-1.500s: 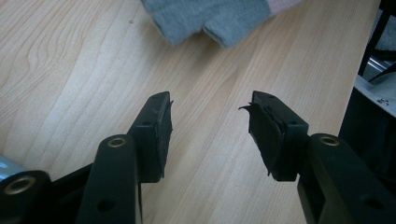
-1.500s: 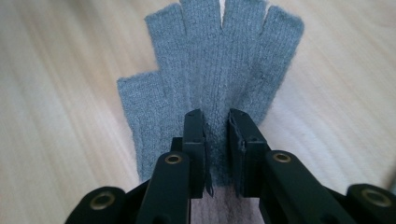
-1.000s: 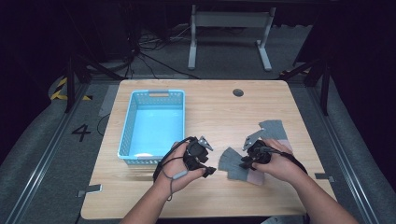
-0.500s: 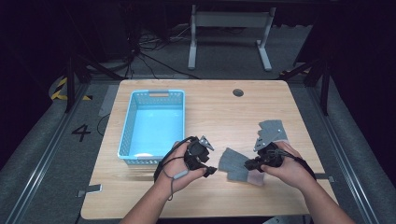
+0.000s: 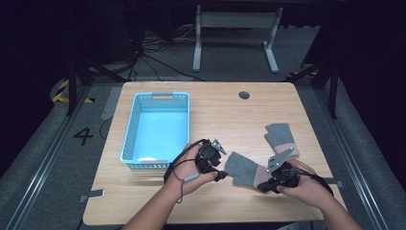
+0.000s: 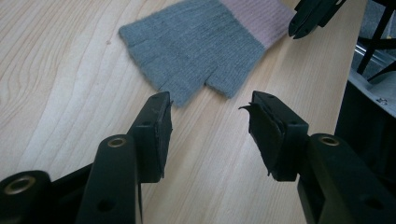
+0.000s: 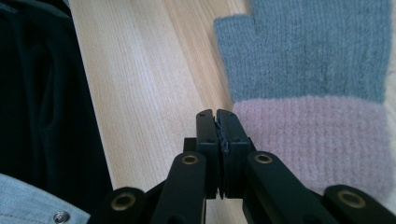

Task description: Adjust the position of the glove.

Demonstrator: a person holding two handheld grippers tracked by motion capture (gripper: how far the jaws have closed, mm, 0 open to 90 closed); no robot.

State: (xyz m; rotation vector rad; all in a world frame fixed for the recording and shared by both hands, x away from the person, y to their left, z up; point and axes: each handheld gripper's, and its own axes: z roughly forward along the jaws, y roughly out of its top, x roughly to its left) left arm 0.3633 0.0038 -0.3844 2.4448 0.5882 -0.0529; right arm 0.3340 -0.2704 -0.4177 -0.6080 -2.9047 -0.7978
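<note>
Both forearms come in from the near edge, hands low and close together. The left claw points toward the other hand with its jaws standing apart and nothing between them. The right claw faces back at it; its jaws have just been closing and now meet, pad to pad.

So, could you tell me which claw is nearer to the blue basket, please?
The left. The left claw sits just off the near right corner of the blue basket, jaws apart, while the right claw lies farther right, shut at the cuff of the grey glove.
</note>
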